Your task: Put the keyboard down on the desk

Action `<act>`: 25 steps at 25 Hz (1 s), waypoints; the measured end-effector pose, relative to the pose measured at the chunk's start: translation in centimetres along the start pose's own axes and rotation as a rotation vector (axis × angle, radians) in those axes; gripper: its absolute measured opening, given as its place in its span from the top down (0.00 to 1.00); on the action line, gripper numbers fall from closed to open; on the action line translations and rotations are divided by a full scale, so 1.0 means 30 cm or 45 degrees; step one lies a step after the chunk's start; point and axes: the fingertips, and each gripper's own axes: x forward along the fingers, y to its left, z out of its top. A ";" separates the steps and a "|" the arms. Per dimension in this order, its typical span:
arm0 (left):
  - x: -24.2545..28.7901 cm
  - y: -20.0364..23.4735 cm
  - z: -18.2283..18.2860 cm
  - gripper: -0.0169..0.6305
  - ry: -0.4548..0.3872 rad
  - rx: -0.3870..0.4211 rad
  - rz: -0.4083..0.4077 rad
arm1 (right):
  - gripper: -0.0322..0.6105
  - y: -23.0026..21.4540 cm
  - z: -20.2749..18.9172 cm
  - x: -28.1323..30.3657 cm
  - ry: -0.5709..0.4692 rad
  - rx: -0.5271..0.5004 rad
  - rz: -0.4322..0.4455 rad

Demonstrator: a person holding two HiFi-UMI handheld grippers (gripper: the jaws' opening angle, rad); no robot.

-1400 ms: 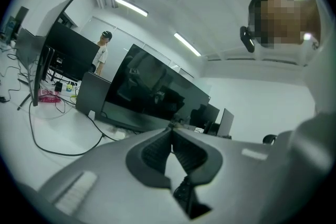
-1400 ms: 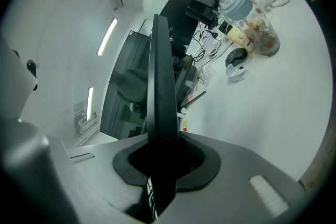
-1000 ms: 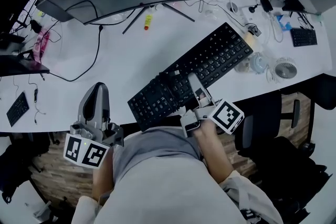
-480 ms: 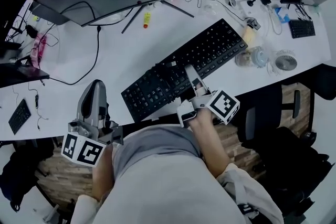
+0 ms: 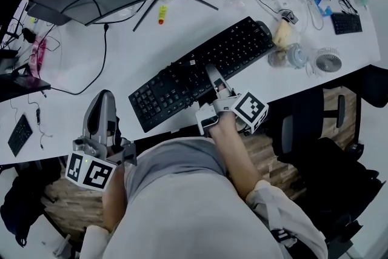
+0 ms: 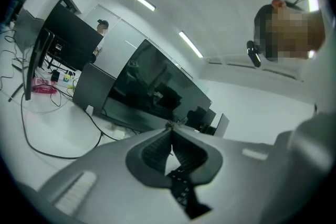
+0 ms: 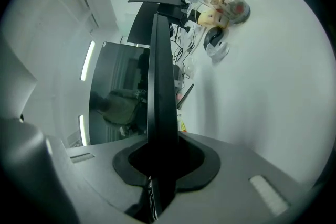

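Here, the right gripper (image 5: 212, 83) is clamped on the near long edge of the black keyboard (image 5: 242, 48), just below centre in the head view. The keyboard slants from lower left to upper right over the white desk (image 5: 139, 39). At lower left, the left gripper (image 5: 102, 103) has its 2 jaws pressed together, empty. A small fan (image 5: 328, 62) sits far right.
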 end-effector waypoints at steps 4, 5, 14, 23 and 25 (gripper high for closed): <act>0.001 0.004 -0.005 0.97 -0.001 -0.012 0.000 | 0.84 -0.016 -0.002 0.013 -0.005 0.047 -0.005; 0.003 0.003 -0.008 0.97 -0.001 -0.018 -0.001 | 0.84 -0.021 0.000 0.017 -0.008 0.058 -0.012; -0.005 0.012 -0.021 0.97 0.002 -0.037 0.005 | 0.84 -0.050 0.014 0.069 -0.040 0.149 -0.005; -0.013 0.039 -0.008 0.97 0.006 -0.032 0.029 | 0.84 -0.117 0.017 0.107 -0.073 0.227 -0.074; -0.016 0.053 -0.004 0.97 0.007 -0.030 0.039 | 0.84 -0.122 0.017 0.125 -0.081 0.238 -0.055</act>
